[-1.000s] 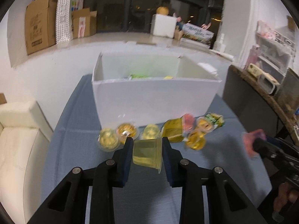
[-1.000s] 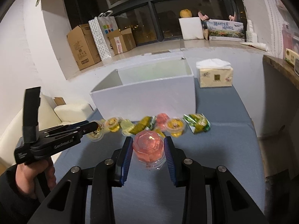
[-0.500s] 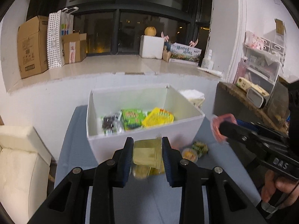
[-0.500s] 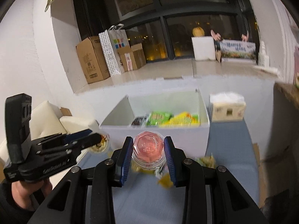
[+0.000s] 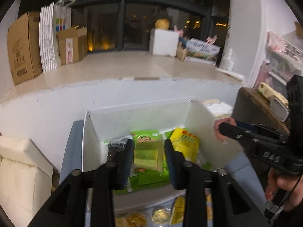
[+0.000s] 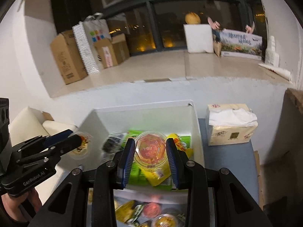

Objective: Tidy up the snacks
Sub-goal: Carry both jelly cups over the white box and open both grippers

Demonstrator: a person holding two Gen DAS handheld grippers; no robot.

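My left gripper (image 5: 148, 158) is shut on a clear yellow jelly cup (image 5: 148, 156) and holds it above the open white box (image 5: 89, 132). My right gripper (image 6: 150, 154) is shut on a red jelly cup (image 6: 150, 148) above the same box (image 6: 196, 130). Green and yellow snack packets (image 5: 184, 143) and a dark packet (image 5: 113, 147) lie inside the box. The right gripper shows at the right of the left wrist view (image 5: 219, 130). The left gripper with its yellow cup shows at the left of the right wrist view (image 6: 79, 143).
Several jelly cups and snack packets (image 6: 161, 220) lie on the blue table in front of the box. A tissue box (image 6: 231, 126) stands to the right of the white box. A white cushioned seat (image 5: 22, 168) is at the left. Cardboard boxes (image 6: 66, 56) stand on the far ledge.
Both grippers have risen from table level and moved forward over the white box, each still holding its jelly cup. The box's inside has come into view.
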